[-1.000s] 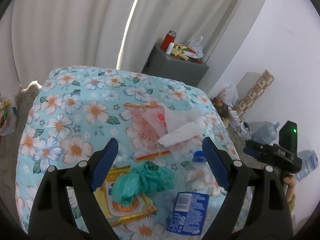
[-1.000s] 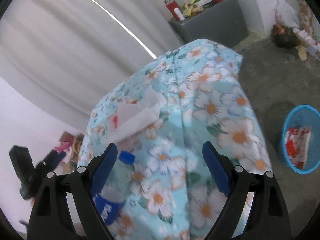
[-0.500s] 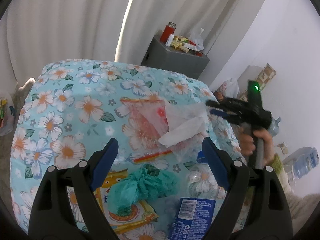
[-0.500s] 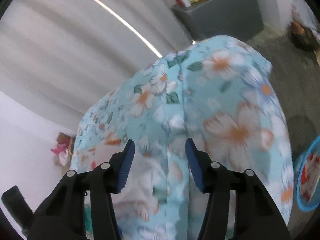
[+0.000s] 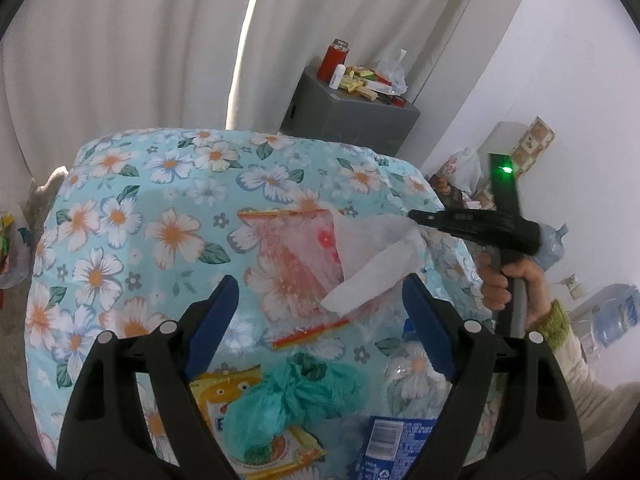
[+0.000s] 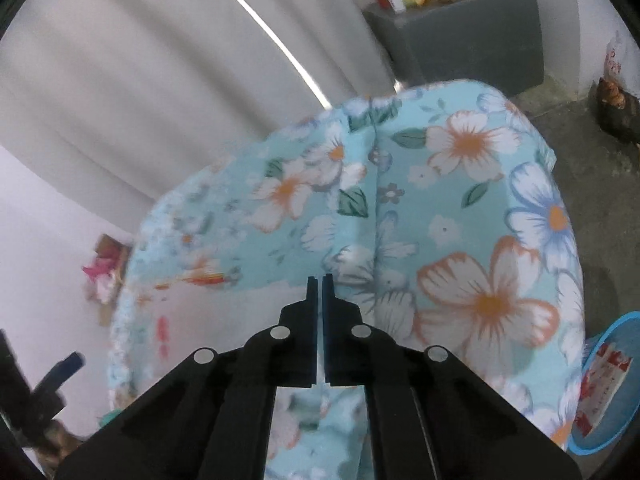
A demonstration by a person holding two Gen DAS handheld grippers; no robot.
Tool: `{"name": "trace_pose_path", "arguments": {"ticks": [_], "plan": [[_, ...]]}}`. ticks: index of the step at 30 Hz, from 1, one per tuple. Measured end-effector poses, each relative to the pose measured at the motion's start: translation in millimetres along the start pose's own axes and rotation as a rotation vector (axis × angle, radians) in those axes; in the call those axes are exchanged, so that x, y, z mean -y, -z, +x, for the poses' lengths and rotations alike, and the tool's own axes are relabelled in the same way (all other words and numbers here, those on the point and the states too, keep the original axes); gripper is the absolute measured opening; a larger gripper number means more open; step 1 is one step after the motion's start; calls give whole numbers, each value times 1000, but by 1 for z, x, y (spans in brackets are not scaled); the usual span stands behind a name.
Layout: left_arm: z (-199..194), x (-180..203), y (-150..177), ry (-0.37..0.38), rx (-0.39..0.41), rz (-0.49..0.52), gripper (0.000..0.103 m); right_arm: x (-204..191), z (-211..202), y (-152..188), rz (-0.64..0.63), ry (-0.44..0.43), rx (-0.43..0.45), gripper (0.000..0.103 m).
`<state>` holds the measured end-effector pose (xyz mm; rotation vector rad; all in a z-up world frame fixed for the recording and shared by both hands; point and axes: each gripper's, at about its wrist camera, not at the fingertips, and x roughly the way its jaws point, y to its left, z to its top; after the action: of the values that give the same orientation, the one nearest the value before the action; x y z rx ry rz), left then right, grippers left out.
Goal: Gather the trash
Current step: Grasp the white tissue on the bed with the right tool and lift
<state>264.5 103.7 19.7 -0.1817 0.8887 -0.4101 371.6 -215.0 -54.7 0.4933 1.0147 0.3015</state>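
With our right gripper [image 6: 319, 280] clamped on the white tissue's [image 5: 372, 264] three-o'clock corner and our left gripper [image 5: 318, 312] gaping above, we're mid-pickup; next we'd lift toward the blue basket [image 6: 608, 432] at four o'clock.

A table draped in a pale blue floral cloth [image 5: 120, 216] carries the litter; at its centre lies a clear pink-printed plastic bag [image 5: 292, 256], with a white tissue [image 5: 376, 260] on it at its 3 o'clock edge; at 6 o'clock of the bag sits a crumpled teal bag [image 5: 296, 396], resting on a yellow wrapper [image 5: 224, 392]; at 5 o'clock lies a clear bottle with a blue label [image 5: 396, 440].
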Motion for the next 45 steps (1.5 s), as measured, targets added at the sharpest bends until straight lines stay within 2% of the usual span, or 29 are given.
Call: {"name": "trace_pose_path", "arguments": {"ticks": [5,7,9,12,14,17,21,26,31,34,37,41,43,45], "plan": [[4,-1,-1,26,-10,-27,75,-4,-44,14,10,-79,99,1],[6,-1,0,33,-16,-35,74,-2,-52,14,17,-101,111,1],[6,0,1,37,-19,-41,74,0,-49,12,23,-168,60,1],[6,1,3,44,-19,-48,74,-1,-25,11,61,-169,-60,13],[5,1,4,49,-15,-52,74,2,-13,16,112,-157,-111,33],[3,0,5,51,-14,-56,74,13,-9,28,210,-212,-133,34],[4,-3,7,44,-20,-49,74,15,-15,42,240,-241,-113,34],[3,-7,8,48,-16,-63,74,-6,-22,38,176,-294,-98,34],[0,-10,10,58,-8,-70,74,-22,-12,24,113,-271,-109,34],[0,-12,12,62,-9,-76,74,-16,6,19,111,-251,-163,34],[-2,-15,14,65,-9,-82,74,-9,23,26,131,-249,-233,34],[-3,-20,14,65,-5,-90,74,-12,15,36,99,-258,-225,34],[-2,-23,14,62,-7,-96,74,-19,14,39,59,-227,-220,34],[-2,-24,15,61,-6,-100,74,-32,15,43,-16,-150,-204,29]]}}
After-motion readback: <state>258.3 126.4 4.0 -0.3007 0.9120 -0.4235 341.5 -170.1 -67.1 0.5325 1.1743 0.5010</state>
